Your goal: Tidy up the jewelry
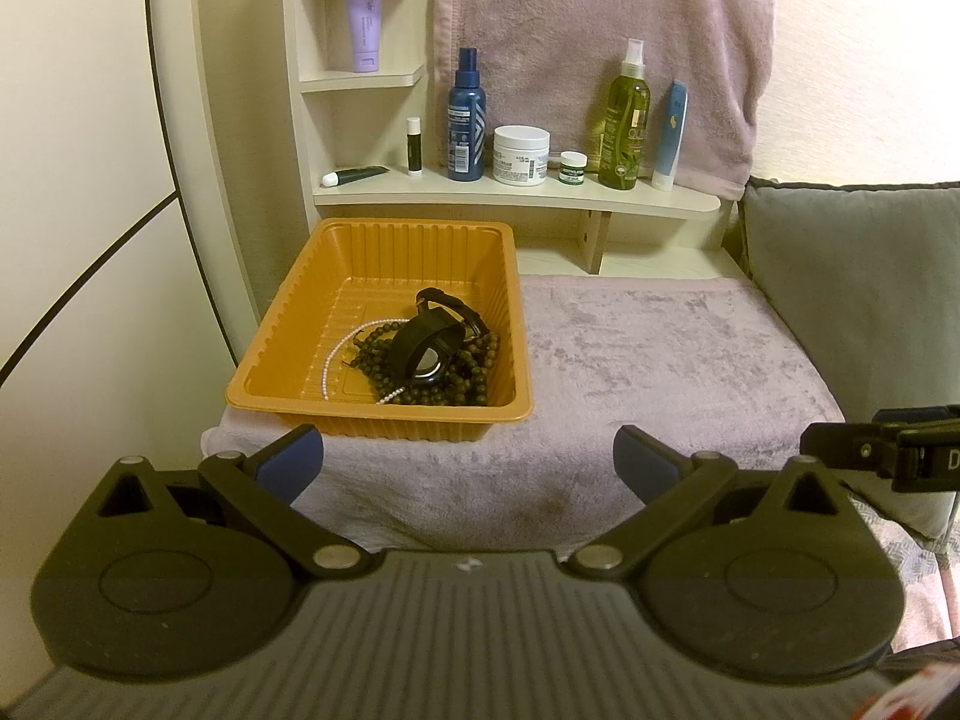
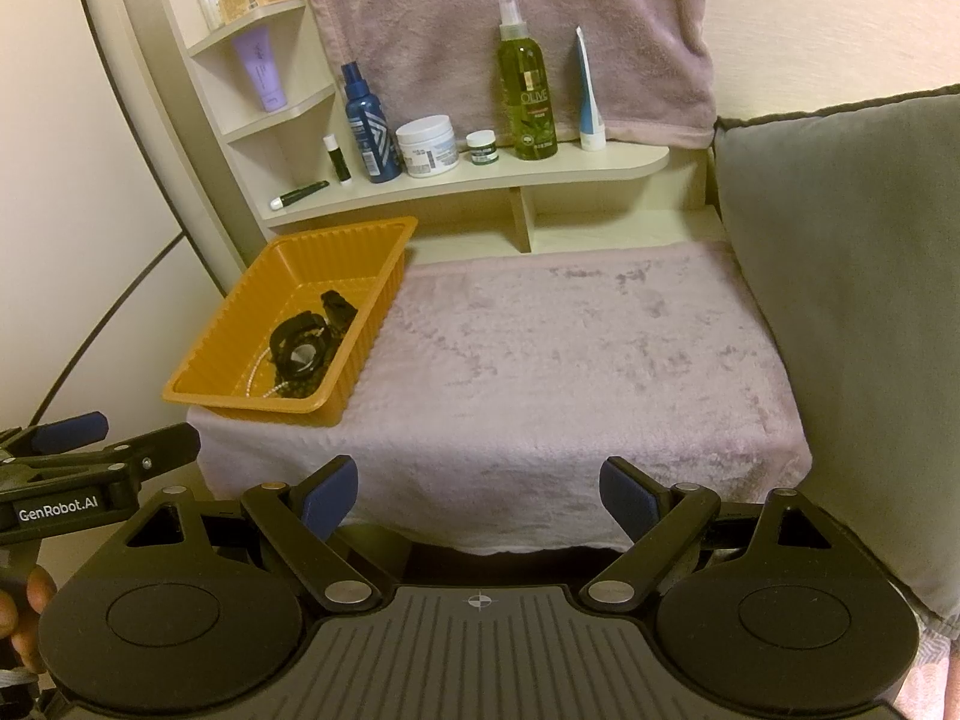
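A ribbed orange plastic tray [image 1: 384,276] sits at the left edge of a pale lilac plush towel [image 1: 648,348] spread over a low surface, and all the jewelry in view lies inside it, bunched toward the tray's near right corner. There a black wristwatch with a round metal case back [image 1: 429,342] rests on top of a heap of dark green-brown bead strands [image 1: 462,381], while a thin string of small white pearls [image 1: 336,354] curves out to the left of the heap across the tray floor. The left gripper [image 1: 468,462] hovers short of the tray with its blue-padded fingers [image 1: 291,462] spread wide — nothing lies between them but bare towel. The right gripper [image 2: 477,495] is likewise held apart over the towel's near edge, empty, well to the right of the tray; part of a hand shows at the lower left of its view, though too dimly to say more. Behind the tray, a cream wooden shelf [image 1: 528,195] carries a dark blue spray bottle [image 1: 467,114], a white cream jar [image 1: 521,153], a small green-labelled pot [image 1: 573,167], a tall olive-green spray bottle [image 1: 627,120] and a blue-and-white tube [image 1: 671,138]. A lilac tube [image 1: 363,21] stands on a higher corner shelf, a second lilac towel hangs behind the bottles, and a grey cushion [image 1: 852,276] leans at the right.
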`<state>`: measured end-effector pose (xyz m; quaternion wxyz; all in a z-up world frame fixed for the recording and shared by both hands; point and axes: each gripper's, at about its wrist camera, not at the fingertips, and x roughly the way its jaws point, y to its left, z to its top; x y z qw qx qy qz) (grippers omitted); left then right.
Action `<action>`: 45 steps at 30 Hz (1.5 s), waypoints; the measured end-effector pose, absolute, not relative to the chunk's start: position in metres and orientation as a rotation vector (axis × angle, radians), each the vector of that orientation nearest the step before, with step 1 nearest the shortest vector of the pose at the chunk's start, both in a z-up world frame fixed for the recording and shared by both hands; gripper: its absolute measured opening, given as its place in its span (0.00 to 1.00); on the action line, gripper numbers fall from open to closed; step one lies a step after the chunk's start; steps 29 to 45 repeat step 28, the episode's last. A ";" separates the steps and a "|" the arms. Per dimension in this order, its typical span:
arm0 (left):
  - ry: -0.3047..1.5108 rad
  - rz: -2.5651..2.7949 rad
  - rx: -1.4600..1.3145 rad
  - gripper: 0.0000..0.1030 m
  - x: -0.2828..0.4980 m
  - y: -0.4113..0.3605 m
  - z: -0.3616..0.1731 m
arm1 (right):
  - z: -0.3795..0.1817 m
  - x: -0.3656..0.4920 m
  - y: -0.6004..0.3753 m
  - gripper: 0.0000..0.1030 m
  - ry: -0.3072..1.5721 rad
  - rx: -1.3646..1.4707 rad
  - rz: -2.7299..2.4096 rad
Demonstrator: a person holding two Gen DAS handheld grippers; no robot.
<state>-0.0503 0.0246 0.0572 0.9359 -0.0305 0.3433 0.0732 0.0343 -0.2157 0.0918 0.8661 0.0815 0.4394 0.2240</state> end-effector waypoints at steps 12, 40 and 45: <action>0.702 0.149 -0.063 0.99 -0.050 0.025 0.057 | 0.092 0.035 -0.216 0.85 0.920 0.170 0.470; 0.688 0.165 -0.072 0.99 -0.050 0.023 0.060 | 0.093 0.035 -0.214 0.85 0.919 0.171 0.469; 0.688 0.165 -0.072 0.99 -0.050 0.023 0.060 | 0.093 0.035 -0.214 0.85 0.919 0.171 0.469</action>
